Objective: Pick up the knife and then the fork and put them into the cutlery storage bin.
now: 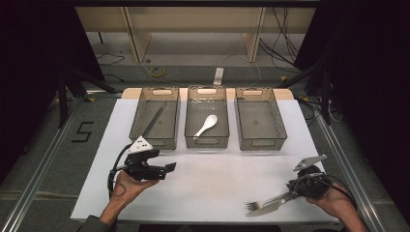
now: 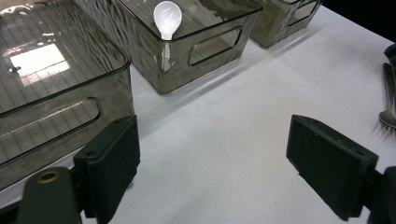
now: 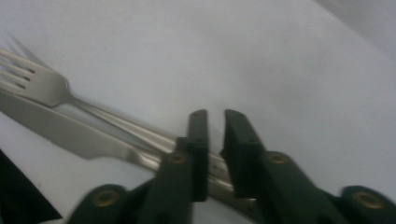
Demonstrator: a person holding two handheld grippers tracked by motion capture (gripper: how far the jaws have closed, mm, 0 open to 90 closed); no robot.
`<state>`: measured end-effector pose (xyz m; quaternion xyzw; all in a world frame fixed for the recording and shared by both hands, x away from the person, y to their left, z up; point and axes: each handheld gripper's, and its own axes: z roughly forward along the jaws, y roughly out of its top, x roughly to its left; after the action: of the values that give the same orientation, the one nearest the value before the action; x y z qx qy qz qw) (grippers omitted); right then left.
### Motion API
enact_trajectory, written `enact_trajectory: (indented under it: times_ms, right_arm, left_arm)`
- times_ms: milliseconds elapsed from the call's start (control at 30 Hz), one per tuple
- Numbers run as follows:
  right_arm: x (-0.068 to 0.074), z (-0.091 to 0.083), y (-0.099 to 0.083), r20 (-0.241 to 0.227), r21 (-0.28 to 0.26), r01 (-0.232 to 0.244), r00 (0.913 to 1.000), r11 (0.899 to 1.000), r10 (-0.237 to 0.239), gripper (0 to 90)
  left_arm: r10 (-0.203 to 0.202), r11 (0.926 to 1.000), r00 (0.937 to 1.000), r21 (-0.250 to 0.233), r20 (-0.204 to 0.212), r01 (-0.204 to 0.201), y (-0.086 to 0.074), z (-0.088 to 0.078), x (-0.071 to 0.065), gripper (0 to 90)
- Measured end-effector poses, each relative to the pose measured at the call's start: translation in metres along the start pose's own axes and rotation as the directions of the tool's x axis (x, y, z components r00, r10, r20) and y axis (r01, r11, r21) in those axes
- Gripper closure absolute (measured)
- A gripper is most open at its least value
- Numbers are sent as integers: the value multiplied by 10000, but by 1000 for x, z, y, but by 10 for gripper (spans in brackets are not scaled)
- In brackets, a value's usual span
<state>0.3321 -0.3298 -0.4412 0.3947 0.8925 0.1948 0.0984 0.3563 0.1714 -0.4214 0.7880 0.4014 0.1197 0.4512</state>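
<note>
Fork and knife: lay together near your table edge.
Right gripper: jaws narrowly parted over both handles, seemingly gripping neither.
Left gripper: stood released, nothing between.
Advice: you needed one handle only.

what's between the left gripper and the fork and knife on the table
Nothing: in the high view, only bare white table lies between the left gripper and the fork and knife.
</note>
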Motion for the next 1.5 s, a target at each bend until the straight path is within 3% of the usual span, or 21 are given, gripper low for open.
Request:
enact_trajectory:
  times_ms: [133,267,300,467,667,933,1233,1367,1500]
  right_arm:
    - [-4,-10,-6,72,116,278,9996,9995,-279,578]
    - [-3,-14,-9,-2,336,776,9970,9964,-776,487]
    - [0,-14,-9,-23,631,1041,9946,9926,-1042,432]
    - [-2,-7,-12,-163,952,1413,9900,9854,-1404,378]
    - [-1,3,-10,-213,1346,1819,9833,9741,-1807,357]
    - [-1,7,-13,-380,1635,1951,9808,9671,-1914,353]
    - [3,5,-15,-447,1994,2200,9755,9549,-2155,407]
    - [8,4,-14,-499,2138,2643,9644,9404,-2597,459]
    - [11,5,-12,-495,2190,2860,9581,9329,-2822,479]
  left_arm:
    - [-41,10000,10000,-41,-14,41,0,1,0,169]
    - [36,10000,10000,21,13,-36,0,1,0,169]
    - [50,10000,10000,29,16,-50,0,1,0,169]
    - [26,10000,10000,1,-1,-26,0,1,0,169]
    - [13,10000,10000,-1,-22,-13,0,2,0,169]
    - [4,10000,10000,6,-23,-4,0,1,0,169]
    - [-4,10000,10000,-5,-41,4,0,1,0,169]
    - [33,10000,10000,23,-31,-33,0,1,0,169]
    - [68,10000,10000,67,-22,-68,0,1,0,169]
